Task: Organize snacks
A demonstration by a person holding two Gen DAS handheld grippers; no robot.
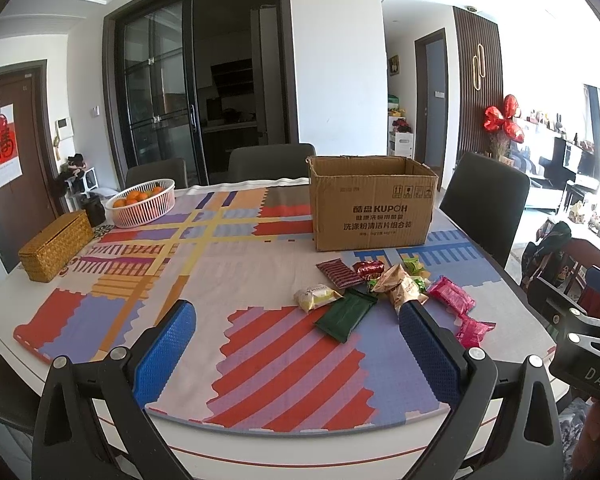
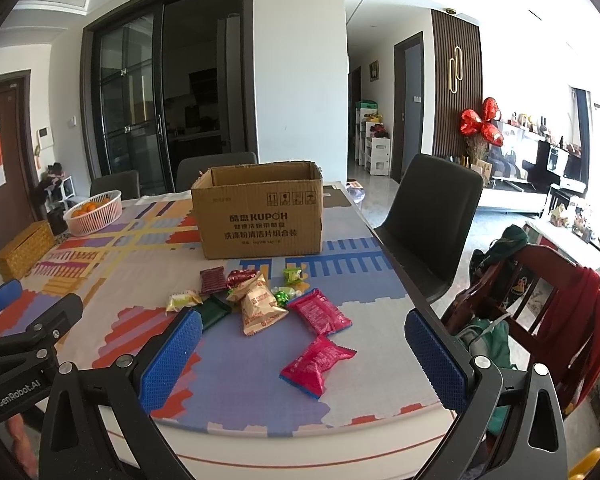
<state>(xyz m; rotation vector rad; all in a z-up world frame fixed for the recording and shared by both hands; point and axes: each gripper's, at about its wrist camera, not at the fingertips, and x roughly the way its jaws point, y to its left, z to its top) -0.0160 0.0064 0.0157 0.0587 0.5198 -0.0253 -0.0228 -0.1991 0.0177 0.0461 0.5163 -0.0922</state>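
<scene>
Hovering both blue-padded grippers, left (image 1: 298, 344) and right (image 2: 304, 354), spread empty, we faced loose foil snack packets (image 2: 260, 304) mid-frame, probably bound for the open brown cardboard box (image 2: 260, 216) behind.

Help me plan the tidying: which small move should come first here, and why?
Probably lower the right gripper onto the nearest pink packet. Both grippers are open and empty, that packet lies loose between the right one's fingers, and the cardboard box stands open behind the pile.
</scene>
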